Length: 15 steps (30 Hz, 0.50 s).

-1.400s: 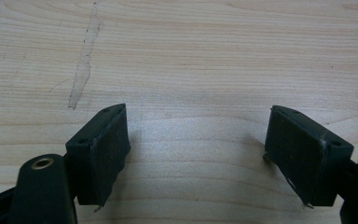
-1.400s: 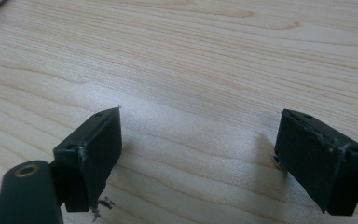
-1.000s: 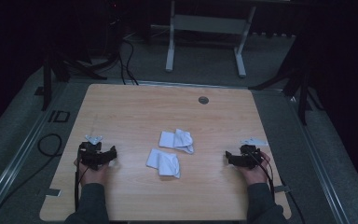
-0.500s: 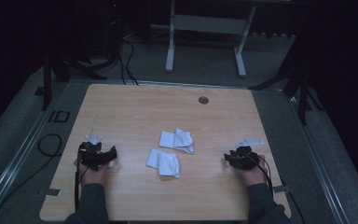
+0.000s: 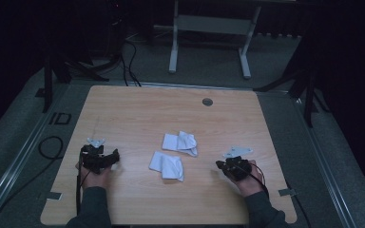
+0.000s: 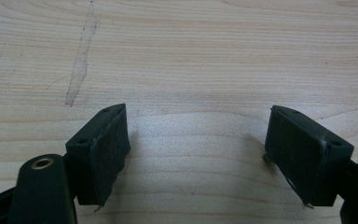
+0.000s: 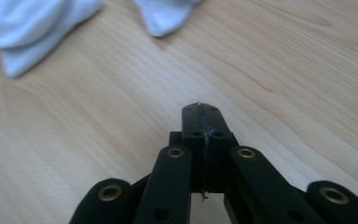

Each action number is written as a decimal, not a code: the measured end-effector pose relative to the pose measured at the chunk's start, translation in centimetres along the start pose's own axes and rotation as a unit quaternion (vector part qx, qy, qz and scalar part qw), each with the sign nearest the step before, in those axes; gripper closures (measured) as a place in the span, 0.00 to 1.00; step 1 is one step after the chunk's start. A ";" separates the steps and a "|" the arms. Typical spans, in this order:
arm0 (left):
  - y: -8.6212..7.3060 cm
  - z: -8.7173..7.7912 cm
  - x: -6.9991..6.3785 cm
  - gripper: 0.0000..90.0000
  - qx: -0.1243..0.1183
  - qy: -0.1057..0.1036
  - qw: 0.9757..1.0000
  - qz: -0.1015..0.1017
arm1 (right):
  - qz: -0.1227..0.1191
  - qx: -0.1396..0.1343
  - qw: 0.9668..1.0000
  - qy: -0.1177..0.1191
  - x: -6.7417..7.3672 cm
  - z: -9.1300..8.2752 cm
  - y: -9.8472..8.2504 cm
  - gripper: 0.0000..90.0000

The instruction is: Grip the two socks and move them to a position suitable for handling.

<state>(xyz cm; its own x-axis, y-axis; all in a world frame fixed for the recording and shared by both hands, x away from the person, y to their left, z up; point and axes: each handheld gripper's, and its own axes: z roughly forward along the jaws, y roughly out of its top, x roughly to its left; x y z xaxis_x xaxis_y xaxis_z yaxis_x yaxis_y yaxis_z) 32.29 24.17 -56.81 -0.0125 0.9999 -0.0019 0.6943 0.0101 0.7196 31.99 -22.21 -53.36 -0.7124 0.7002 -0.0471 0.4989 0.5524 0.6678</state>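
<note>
Two white cloths (image 5: 173, 155) mid-table (image 5: 138, 109) (nothing between), left tongs (image 6: 196, 154) spread wide, right tongs (image 7: 204, 123) pressed together, empty.

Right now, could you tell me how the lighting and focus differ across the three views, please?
High view: dim, the surroundings nearly black, only the wooden table fairly lit, and the two white cloths soft. Left gripper view: bright and even, wood grain sharp, the jaws spread. Right gripper view: bright, the pressed-together jaws crisp, the cloths at the top blurred.
</note>
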 end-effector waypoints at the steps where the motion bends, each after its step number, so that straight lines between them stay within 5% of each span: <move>1: 0.0 0.0 0.0 0.24 0.000 0.000 1.000 0.000 | -0.005 0.002 1.000 0.003 0.4 0.1 0.2 1.00; 15: 0.0 0.0 0.0 0.24 0.000 -0.001 1.000 0.002 | -0.050 0.014 0.998 0.036 3.8 1.7 1.9 0.99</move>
<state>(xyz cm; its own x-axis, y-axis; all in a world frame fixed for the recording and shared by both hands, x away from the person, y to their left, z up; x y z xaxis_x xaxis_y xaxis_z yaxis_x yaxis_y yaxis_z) 32.25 24.14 -56.80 -0.0088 1.0000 -0.0003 0.6950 0.0064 0.7190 31.06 -17.71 -53.50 -0.7928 0.6068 -0.0574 0.4366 0.6310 0.6413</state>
